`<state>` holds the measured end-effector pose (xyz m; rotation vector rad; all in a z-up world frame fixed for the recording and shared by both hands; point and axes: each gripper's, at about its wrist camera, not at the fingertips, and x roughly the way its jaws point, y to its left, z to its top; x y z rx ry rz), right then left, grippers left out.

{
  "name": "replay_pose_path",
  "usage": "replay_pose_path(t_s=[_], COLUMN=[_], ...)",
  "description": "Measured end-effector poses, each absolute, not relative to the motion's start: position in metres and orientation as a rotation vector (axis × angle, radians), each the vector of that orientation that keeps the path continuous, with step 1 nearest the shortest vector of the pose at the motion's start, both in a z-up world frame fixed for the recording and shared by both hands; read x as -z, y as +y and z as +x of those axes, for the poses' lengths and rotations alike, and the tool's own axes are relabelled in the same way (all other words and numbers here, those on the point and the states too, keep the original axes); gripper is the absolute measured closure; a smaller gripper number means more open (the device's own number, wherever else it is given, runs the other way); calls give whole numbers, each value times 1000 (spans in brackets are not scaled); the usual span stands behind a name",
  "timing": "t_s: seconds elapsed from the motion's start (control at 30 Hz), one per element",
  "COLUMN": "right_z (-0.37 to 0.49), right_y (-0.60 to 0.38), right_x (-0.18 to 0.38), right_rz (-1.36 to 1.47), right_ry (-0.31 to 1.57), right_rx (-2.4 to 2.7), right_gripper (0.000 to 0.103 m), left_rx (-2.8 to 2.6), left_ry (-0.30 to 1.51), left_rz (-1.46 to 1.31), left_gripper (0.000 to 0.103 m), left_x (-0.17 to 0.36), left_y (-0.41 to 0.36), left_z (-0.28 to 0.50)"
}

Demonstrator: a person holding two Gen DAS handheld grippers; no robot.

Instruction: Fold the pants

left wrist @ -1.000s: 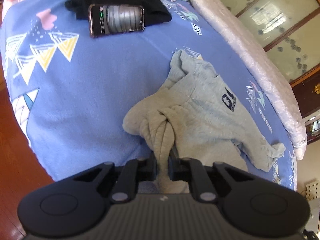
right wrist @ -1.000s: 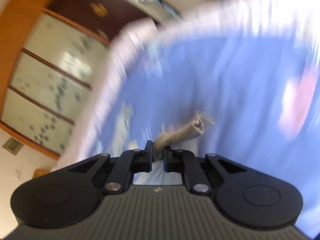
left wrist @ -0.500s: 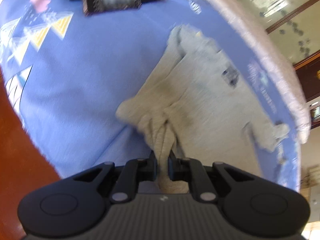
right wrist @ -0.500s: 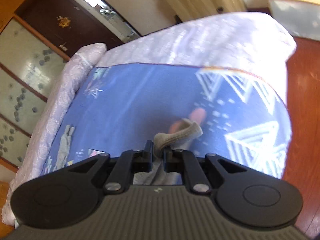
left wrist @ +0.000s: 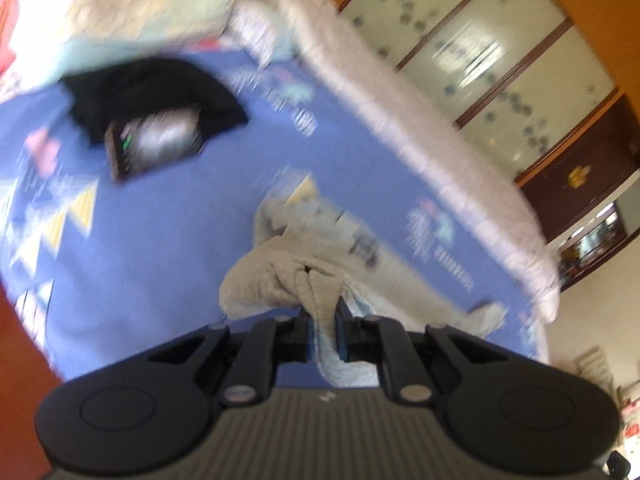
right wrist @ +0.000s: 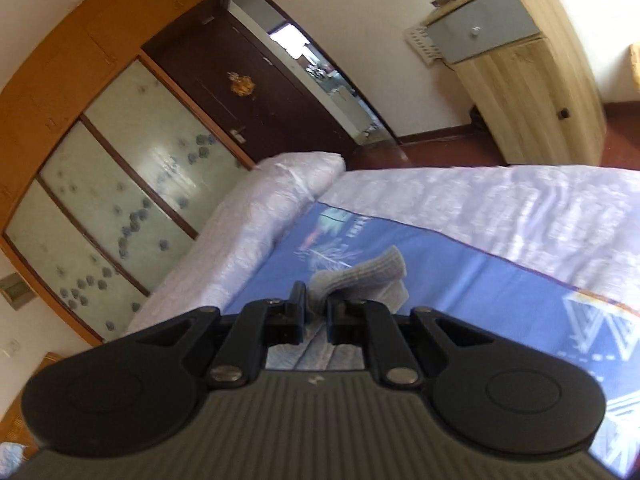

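Grey sweatpants [left wrist: 304,276] with a dark printed mark lie bunched on a blue patterned bed sheet [left wrist: 168,248]. My left gripper [left wrist: 322,320] is shut on a gathered fold of the pants near their waist end. The rest of the pants trails away to the right. In the right wrist view my right gripper [right wrist: 316,312] is shut on a ribbed grey cuff of the pants [right wrist: 368,270], held above the sheet [right wrist: 480,292]. The left wrist view is blurred by motion.
A phone [left wrist: 154,144] lies on a black folded garment [left wrist: 156,92] at the far left of the bed. A white quilt roll [left wrist: 420,148] runs along the bed's far side. A wardrobe with glass doors [right wrist: 120,184], a dark door and a wooden cabinet [right wrist: 532,64] stand beyond.
Both grippers have lifted and swung while still holding the pants. The left view now tilts up toward the wardrobe. The right view has turned from the sheet toward the room's door and cabinet.
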<state>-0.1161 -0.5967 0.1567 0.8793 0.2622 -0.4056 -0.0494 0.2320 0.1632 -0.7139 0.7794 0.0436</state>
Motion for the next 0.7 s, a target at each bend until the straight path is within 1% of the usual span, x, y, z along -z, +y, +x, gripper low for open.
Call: replay_pose_path(t_s=[0.1,0.13,0.17,0.2,0.23,0.27,0.33,0.37,0.4,0.43,0.6,0.7], right_z=[-116,-117,-114,-114,-117,-124,-145,-152,-155,-155,-113,-54], right_y=[-601,-604,-607,-610,-617,-619,-627,-630,-631,-629,-607,-583], right_x=[-114,-98,-84,-67,-49,-37,-24,-25,-32,-42,-94,-109], right_rz=[880,889,894,909,950,1006,1123,1124,1070,1007,802,731], right_ry=[361,410,458,523,592,616,575,553,539,527,424,457], right_rx=[474,507,539,583,634,681,743,776,825,858,775,574], right_gripper=[91,89,86,86,80,79,80,80,80,80,80,80], left_rx=[-87,-108,-126,-141,-145,-142,-130,-125,-125,-143,-170,-153], left_ry=[918,985,1045,1100,1137,1139,1097,1063,1031,994,811,748], left_rz=[-712,-693,-672,-660,-666,-677,-689,-685,-662,-612,-329,-100], left_gripper=[91,85,81,79,79,77,74,74,74,78,64,59], left_x=[-117,-97,-80,-65,-55,-53,-63,-74,-86,-100,-157,-166], left_y=[225,219,216,215,216,219,231,239,245,248,239,201], left_z=[-51,-51,-51,-54,-58,-62,-66,-64,-59,-53,-2,54])
